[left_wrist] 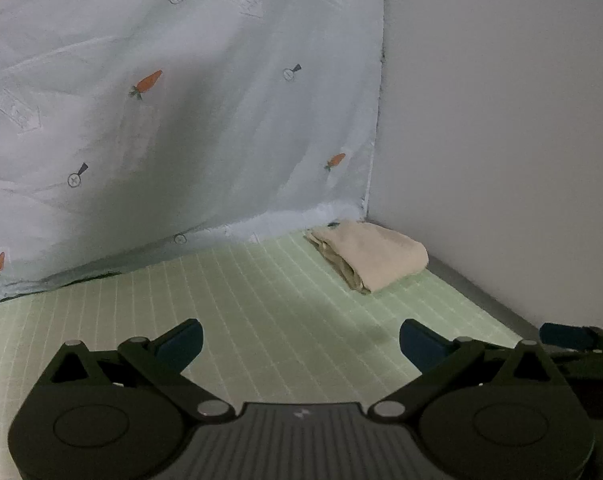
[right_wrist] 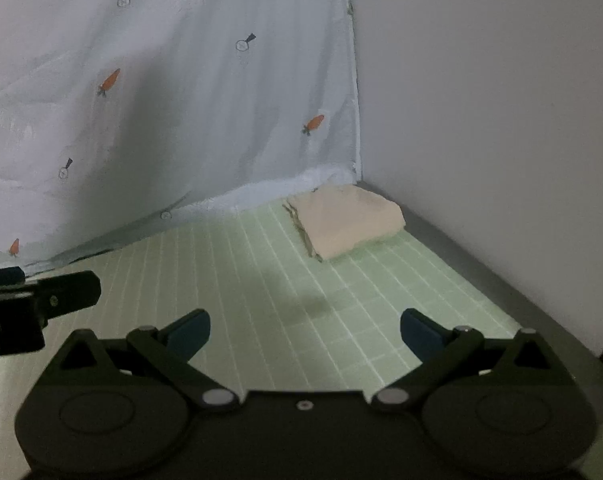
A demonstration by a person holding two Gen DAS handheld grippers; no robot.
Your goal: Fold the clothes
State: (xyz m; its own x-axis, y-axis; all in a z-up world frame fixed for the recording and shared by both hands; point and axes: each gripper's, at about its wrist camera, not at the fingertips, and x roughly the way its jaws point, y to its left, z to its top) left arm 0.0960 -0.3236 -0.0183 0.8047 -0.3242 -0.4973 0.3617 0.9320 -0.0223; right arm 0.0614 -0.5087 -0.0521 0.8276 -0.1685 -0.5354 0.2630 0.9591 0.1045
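A beige folded garment [left_wrist: 371, 254] [right_wrist: 347, 220] lies in the far right corner of the green grid mat [left_wrist: 241, 300] [right_wrist: 261, 280], against the hanging sheet and the wall. My left gripper [left_wrist: 301, 340] hovers open over the mat, well short of the garment, with nothing between its blue-padded fingers. My right gripper [right_wrist: 305, 330] is likewise open and empty, also well back from the garment. A fingertip of the right gripper shows at the right edge of the left wrist view [left_wrist: 569, 336]. Part of the left gripper shows at the left edge of the right wrist view [right_wrist: 41, 296].
A pale blue sheet with small carrot prints [left_wrist: 161, 120] [right_wrist: 161, 120] hangs as a backdrop along the mat's far edge. A plain white wall [left_wrist: 501, 120] [right_wrist: 481, 120] bounds the right side, with a grey table rim [left_wrist: 481, 292] [right_wrist: 501, 284] beside the mat.
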